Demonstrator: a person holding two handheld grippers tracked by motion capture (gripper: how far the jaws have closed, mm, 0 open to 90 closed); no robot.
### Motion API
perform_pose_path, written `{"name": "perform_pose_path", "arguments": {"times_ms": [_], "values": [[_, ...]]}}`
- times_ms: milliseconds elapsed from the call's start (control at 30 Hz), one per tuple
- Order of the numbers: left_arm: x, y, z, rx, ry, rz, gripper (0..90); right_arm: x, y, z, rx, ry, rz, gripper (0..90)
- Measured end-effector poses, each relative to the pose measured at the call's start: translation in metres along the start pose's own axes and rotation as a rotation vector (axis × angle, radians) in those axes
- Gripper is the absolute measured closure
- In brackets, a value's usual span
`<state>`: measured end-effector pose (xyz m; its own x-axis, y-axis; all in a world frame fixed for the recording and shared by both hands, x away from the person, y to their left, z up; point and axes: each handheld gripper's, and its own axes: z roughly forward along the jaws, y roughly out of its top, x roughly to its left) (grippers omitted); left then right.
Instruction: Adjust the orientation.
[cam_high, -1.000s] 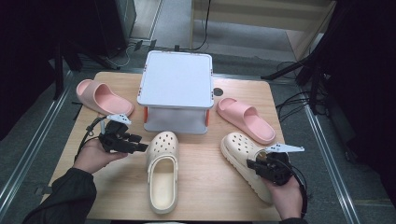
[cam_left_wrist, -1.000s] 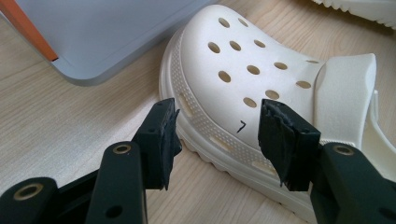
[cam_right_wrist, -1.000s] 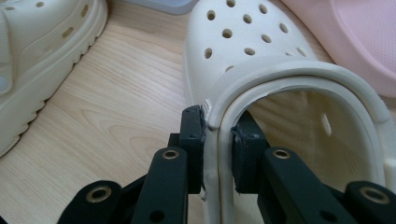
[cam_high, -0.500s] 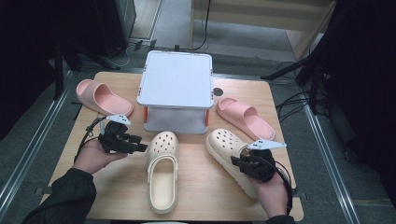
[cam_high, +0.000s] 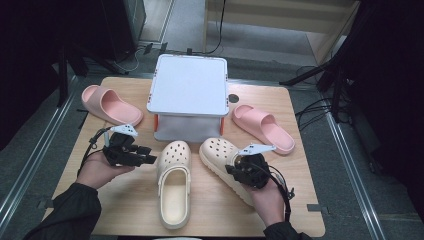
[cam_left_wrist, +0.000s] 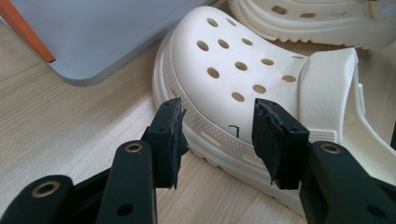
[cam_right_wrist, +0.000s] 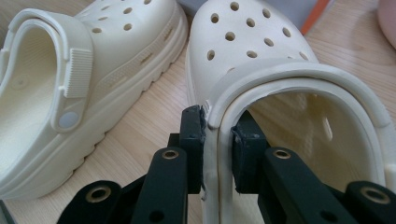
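here, seen from above, a person's two hands each hold a black gripper over a wooden tabletop (cam_high: 125, 215). the right gripper (cam_right_wrist: 219, 140) has its fingers closed tight on the rim wall of a cream clog (cam_high: 225, 162), one finger outside the wall and one inside the shoe's opening. this clog lies toward the tabletop's near right, toe pointing at a white-lidded box (cam_high: 188, 92) near the far edge. a second cream clog (cam_high: 173, 182) lies just beside it, near the middle of the near edge, toe also toward the box. the left gripper (cam_left_wrist: 217, 135) hovers at this second clog's left side with its fingers spread wide, gripping nothing. one pink slide (cam_high: 110, 105) sits toward the far left corner and another pink slide (cam_high: 262, 127) sits right of the box.
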<state>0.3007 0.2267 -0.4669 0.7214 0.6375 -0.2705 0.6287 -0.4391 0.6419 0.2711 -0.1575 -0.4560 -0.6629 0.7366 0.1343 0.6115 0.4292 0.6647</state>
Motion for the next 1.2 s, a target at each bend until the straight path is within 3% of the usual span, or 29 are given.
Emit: {"name": "perform_pose_path", "arguments": {"times_ms": [233, 733, 767, 900, 1067, 1200], "values": [[-0.006, -0.005, -0.003, -0.031, 0.01, 0.027, 55.8, 0.008, 0.007, 0.014, 0.019, -0.003, -0.027, 77.5], [-0.006, -0.015, -0.003, -0.007, 0.006, 0.002, 58.1, 0.019, 0.011, 0.026, 0.038, -0.001, -0.049, 76.5], [-0.006, -0.015, -0.001, 0.017, -0.015, -0.029, 58.4, 0.02, 0.011, 0.029, 0.038, 0.007, -0.053, 76.2], [-0.01, -0.015, 0.003, 0.025, -0.008, 0.0, 58.9, 0.024, 0.01, 0.033, 0.041, 0.025, -0.053, 74.7], [-0.01, -0.016, 0.003, 0.023, -0.006, -0.001, 58.1, 0.022, 0.009, 0.032, 0.035, 0.043, -0.055, 69.3], [-0.009, -0.017, 0.003, 0.026, 0.0, 0.005, 58.1, 0.019, 0.007, 0.021, 0.012, 0.061, -0.056, 66.9]]}}
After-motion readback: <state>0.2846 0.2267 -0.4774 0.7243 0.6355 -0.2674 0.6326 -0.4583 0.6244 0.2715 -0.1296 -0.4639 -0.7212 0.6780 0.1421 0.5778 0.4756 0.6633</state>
